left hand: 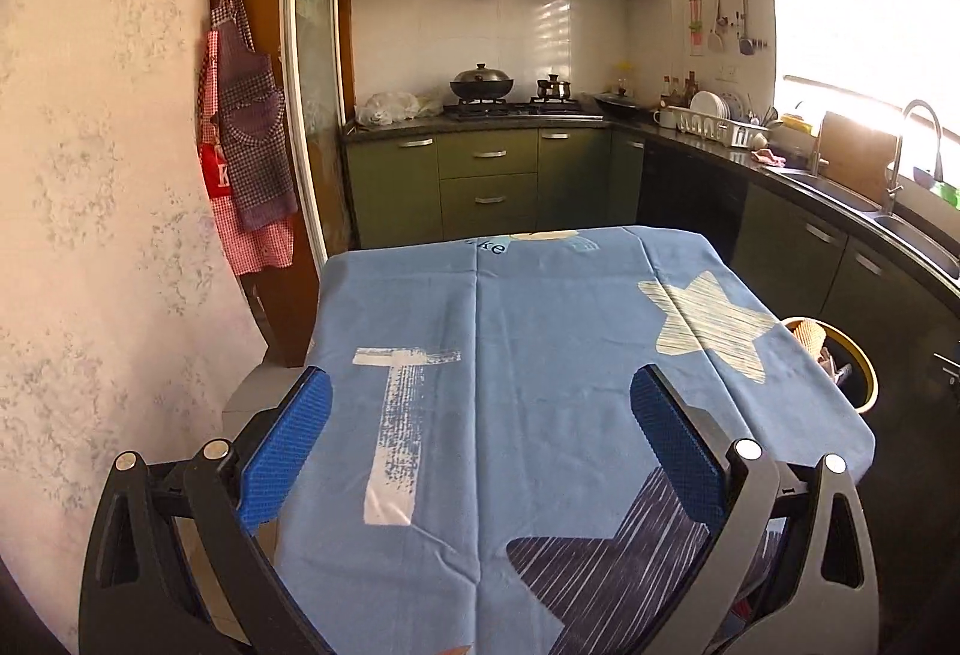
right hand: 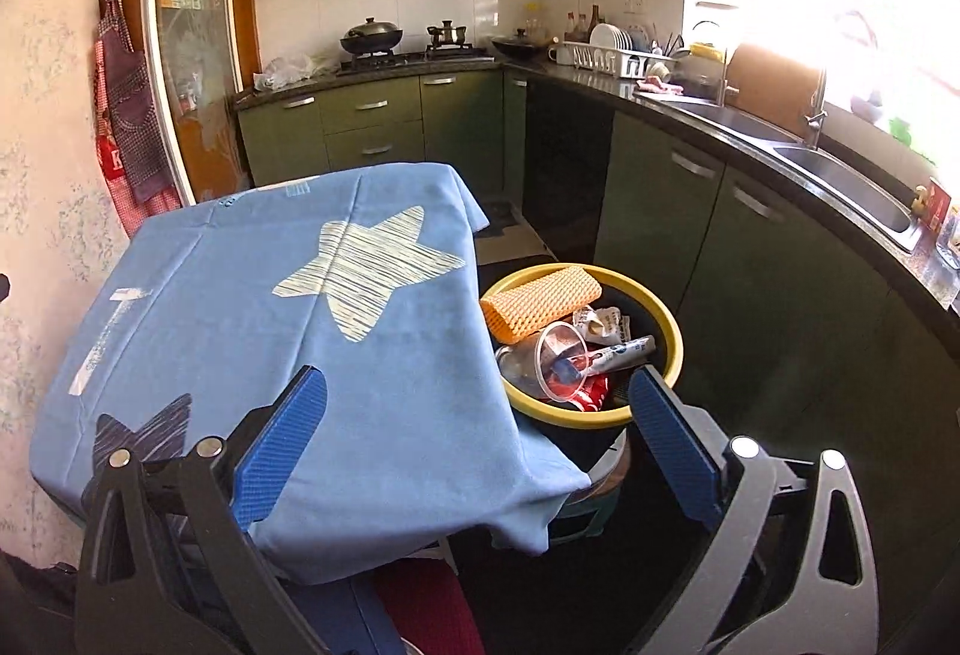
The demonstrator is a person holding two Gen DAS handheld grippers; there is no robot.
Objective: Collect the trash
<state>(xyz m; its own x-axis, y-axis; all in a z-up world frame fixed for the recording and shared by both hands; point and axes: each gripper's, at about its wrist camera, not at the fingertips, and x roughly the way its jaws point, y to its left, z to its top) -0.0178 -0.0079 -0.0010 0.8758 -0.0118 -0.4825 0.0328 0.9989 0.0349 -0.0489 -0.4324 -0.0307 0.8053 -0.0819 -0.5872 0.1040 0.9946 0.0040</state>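
A yellow-rimmed black trash bin (right hand: 672, 349) stands on the floor right of the table. It holds an orange foam net (right hand: 540, 304), a clear plastic cup (right hand: 555, 361), a toothpaste tube (right hand: 624, 353), a crumpled wrapper (right hand: 600, 323) and something red. The bin's rim (left hand: 867, 373) also shows in the left wrist view. My left gripper (left hand: 480, 385) is open and empty above the blue star-print tablecloth (left hand: 510, 331). My right gripper (right hand: 477, 391) is open and empty, over the table's right edge beside the bin.
Green kitchen cabinets (left hand: 489, 181) with a stove and wok (left hand: 482, 86) stand behind. The counter with a dish rack (left hand: 717, 123) and sink (right hand: 858, 187) runs along the right. Aprons (left hand: 246, 138) hang on the left wall. A red cushion (right hand: 432, 607) lies below the table.
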